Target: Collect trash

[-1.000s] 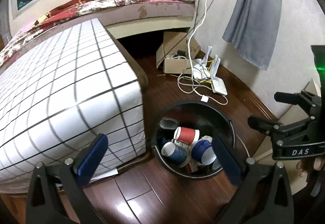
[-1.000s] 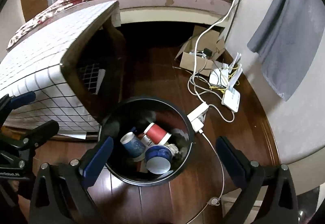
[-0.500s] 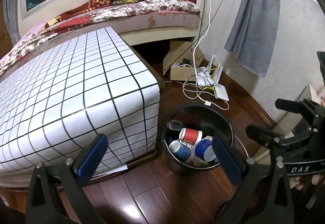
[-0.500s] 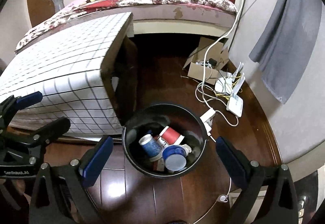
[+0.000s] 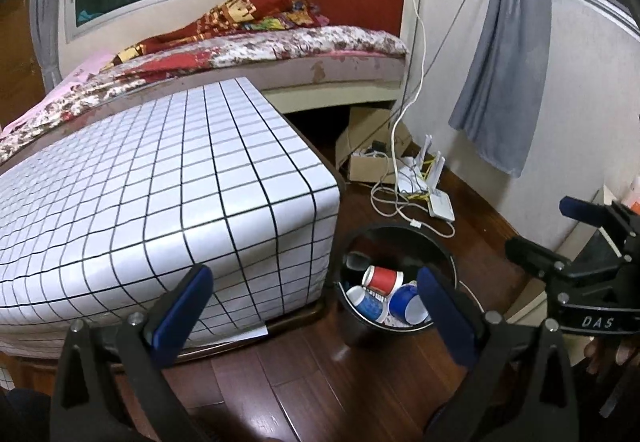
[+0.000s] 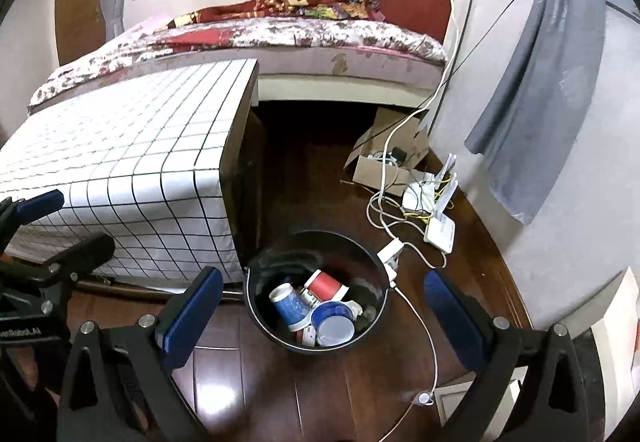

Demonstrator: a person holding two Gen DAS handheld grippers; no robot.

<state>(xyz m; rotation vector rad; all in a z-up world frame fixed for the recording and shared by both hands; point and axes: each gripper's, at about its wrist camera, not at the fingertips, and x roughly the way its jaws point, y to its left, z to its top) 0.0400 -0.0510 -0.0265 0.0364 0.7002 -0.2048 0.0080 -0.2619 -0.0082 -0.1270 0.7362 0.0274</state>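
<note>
Below and ahead of both tools, on the dark wooden floor, the black bin is standing just beside the corner of the low table draped in a checked cloth. Trash is already lying inside it: a red paper cup, a blue patterned cup and a second blue cup with its mouth turned upward, all tipped on their sides or leaning against one another.

Nothing is being held by the left gripper; its blue-padded fingers are being kept wide apart, and the same is being shown by the right gripper, spread wide and empty. In the right wrist view the bin is being framed almost centrally between the fingers, while in the left wrist view it is sitting toward the right finger, partly covered by that pad. The right gripper is therefore being judged the better aligned of the two, with the bin straight ahead and downward along its fingers.

No loose trash is being shown on the visible floor or on the cloth. A cardboard box, a white router and trailing white cables are lying beyond the bin, near the wall, and these are probably not being counted as trash. The collecting is being judged as nearly or fully done.
</note>
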